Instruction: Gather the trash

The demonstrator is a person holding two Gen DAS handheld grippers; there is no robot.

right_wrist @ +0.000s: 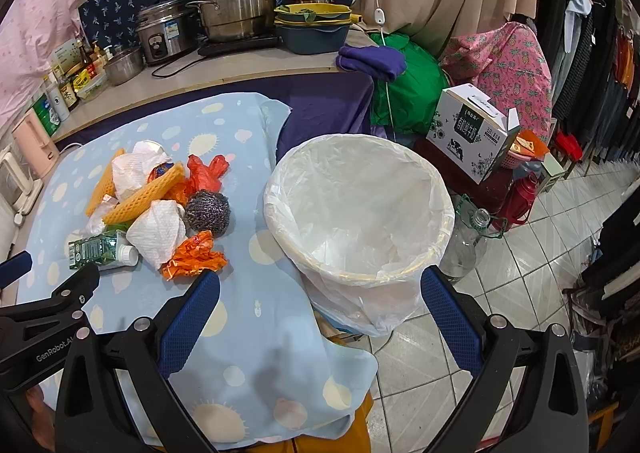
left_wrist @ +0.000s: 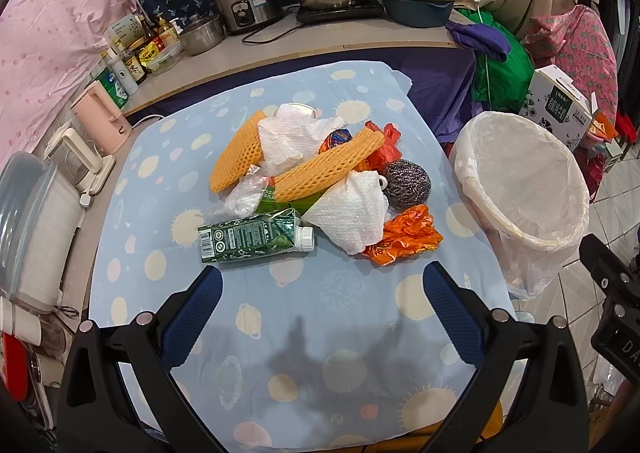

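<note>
Left wrist view: left gripper [left_wrist: 322, 277] at lower centre, fingers spread wide, nothing between them, held above a blue patterned cloth [left_wrist: 280, 337]. Trash pile at frame centre on the cloth: a green carton [left_wrist: 250, 239] lying on its side with white cap to the right, nearest the gripper; two orange foam nets [left_wrist: 328, 167] crossing the pile; crumpled white paper towels [left_wrist: 352, 215] at the pile's middle and top; a steel scrubber [left_wrist: 408, 183] at the pile's right edge; an orange wrapper [left_wrist: 404, 239] at lower right, touching the lower towel; a clear plastic bag [left_wrist: 244, 197] at left. Lined bin [left_wrist: 524, 189] at right of frame, beside the cloth, tilted toward the camera, interior looks empty. Part of the right gripper's body shows at the right edge. Right wrist view: right gripper [right_wrist: 320, 291] at lower centre, fingers spread wide, holding nothing. Bin [right_wrist: 360, 209] at frame centre, just beyond the fingers. Trash pile at left of frame; wrapper [right_wrist: 194, 255] sits just past the left fingertip. An empty glass bottle [right_wrist: 468, 241] stands on the floor right of the bin. The left gripper [right_wrist: 48, 293] enters at the lower left edge.
</note>
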